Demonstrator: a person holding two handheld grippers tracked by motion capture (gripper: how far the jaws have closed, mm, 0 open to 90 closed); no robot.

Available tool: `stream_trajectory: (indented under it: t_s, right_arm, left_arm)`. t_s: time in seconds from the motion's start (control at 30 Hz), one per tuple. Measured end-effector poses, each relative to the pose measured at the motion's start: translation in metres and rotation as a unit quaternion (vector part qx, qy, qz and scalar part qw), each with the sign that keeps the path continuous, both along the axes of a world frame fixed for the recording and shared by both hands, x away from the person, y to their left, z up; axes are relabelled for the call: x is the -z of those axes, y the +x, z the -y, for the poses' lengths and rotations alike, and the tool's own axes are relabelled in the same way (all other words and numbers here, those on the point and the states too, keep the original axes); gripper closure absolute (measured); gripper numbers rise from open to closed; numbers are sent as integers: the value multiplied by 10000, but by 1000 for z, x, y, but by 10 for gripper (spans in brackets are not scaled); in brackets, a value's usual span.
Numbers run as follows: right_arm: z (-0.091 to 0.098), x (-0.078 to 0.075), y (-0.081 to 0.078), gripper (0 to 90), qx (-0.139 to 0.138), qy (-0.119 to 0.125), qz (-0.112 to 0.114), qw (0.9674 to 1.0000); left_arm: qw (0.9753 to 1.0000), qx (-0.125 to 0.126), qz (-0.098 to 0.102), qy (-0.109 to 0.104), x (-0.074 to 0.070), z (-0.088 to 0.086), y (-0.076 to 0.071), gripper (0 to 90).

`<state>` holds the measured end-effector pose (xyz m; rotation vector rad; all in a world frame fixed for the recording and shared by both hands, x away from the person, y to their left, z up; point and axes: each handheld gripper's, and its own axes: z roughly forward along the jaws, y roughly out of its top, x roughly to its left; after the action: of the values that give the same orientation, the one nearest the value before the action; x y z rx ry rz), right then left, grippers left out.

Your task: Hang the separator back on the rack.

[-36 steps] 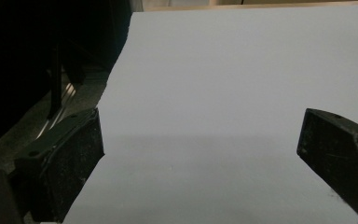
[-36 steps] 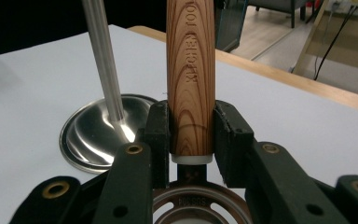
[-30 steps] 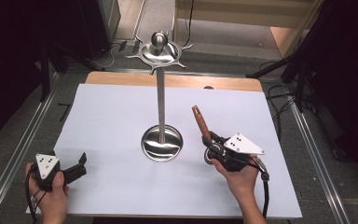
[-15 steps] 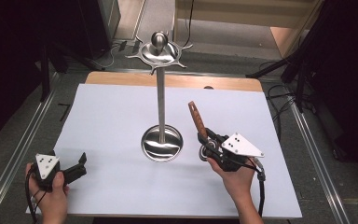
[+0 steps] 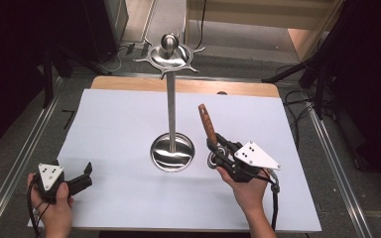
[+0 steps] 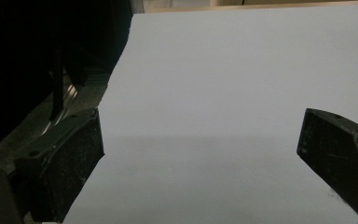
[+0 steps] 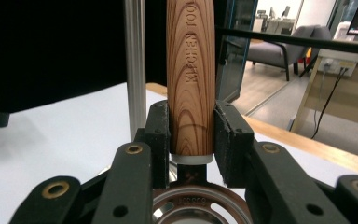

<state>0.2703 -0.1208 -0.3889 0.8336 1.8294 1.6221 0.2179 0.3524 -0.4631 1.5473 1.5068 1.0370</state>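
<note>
A tall steel stand (image 5: 171,114) with a round base (image 5: 172,152) and a hooked crown (image 5: 169,52) rises from the middle of the white sheet. Just right of the base, my right gripper (image 5: 213,146) is shut on the wooden handle (image 5: 207,123) of a kitchen tool, which points up and away. In the right gripper view the pads clamp the handle (image 7: 190,79) near its lower end, above a metal ring (image 7: 198,205), with the stand's pole (image 7: 135,60) close on the left. My left gripper (image 5: 87,173) rests at the sheet's near left corner, open, with nothing between its jaws (image 6: 203,140).
The white sheet (image 5: 119,119) covers a wooden table (image 5: 188,87) framed by metal rails (image 5: 327,144). Cables and dark stand legs lie on the floor behind and to the right. Bare sheet lies between the two grippers and behind the stand.
My right gripper has shifted a little left toward the stand's base, carrying the wooden-handled tool. The left gripper has stayed put.
</note>
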Motion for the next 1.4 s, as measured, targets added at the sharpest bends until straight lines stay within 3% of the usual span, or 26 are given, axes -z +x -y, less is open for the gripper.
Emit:
stream_trajectory:
  t_s: [0.83,1.4]
  right_arm:
    - [-9,-42,-4,707,-45,421,474,9980]
    - [-10,-63,-5,707,-59,506,746,9959]
  left_arm:
    - [10000,7,6,-3,0,0,0,11]
    - [10000,9,7,-3,0,0,0,11]
